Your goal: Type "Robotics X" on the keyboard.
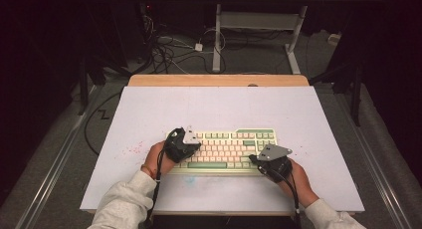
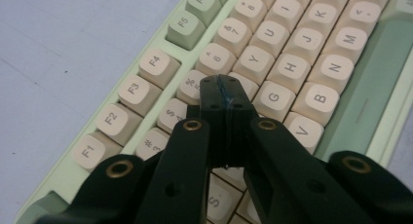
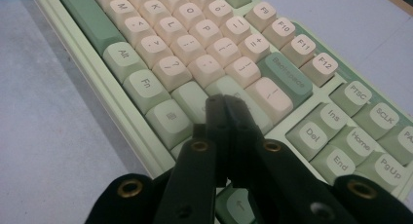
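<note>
Keyboard [image 1: 226, 150] near worktop [image 1: 149, 109] front edge, long axis parallel to it. Left tongs [image 2: 225, 87] closed, empty, tips over T/5 keys. Right tongs [image 3: 225, 104] closed, empty, over Enter area. Each hand covers own half.

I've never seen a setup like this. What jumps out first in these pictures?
A pale green and cream keyboard lies near the front of the white table. A person's hands hold a black claw at each end of it: the left claw is shut, tip over the keys near G, and the right claw is shut over the Enter area.
</note>
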The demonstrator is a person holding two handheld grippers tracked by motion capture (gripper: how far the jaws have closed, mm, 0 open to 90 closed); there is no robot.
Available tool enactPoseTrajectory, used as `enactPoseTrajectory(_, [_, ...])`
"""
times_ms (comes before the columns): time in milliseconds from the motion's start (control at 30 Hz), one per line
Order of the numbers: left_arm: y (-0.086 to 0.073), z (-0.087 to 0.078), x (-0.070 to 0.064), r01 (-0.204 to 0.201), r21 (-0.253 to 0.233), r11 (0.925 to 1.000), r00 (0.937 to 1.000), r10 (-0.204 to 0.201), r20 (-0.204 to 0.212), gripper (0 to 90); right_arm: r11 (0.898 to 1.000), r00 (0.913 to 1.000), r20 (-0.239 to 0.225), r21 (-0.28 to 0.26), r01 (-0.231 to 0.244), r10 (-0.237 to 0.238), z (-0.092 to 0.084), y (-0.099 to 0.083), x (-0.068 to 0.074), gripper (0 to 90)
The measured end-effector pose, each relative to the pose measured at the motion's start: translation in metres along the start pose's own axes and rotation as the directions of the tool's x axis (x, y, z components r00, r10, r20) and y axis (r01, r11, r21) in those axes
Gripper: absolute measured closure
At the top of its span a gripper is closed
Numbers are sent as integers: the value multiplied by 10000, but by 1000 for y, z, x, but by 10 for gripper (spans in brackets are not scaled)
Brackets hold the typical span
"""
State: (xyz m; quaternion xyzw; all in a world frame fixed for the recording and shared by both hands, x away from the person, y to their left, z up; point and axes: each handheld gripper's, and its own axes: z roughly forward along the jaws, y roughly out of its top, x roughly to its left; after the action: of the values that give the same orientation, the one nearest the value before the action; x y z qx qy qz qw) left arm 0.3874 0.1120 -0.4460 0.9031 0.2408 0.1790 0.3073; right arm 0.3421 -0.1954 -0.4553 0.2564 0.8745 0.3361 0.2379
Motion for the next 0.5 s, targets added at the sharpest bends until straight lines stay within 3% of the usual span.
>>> enactPoseTrajectory(300, [1, -14, 1, 77, -738, 9972, 9995, -100, -310, 879, 9988, 9998, 182, -491, -58, 67, -13, 5, -4, 900])
enactPoseTrajectory(333, [0, -18, 1, 71, -973, 9952, 9987, -120, -498, 879, 9985, 9998, 184, -547, -77, 87, -14, 5, -4, 900])
enactPoseTrajectory(500, [0, -25, 0, 33, -1233, 9924, 9986, -98, -520, 879, 9973, 9996, 255, -735, -88, 107, -20, 7, -5, 900])
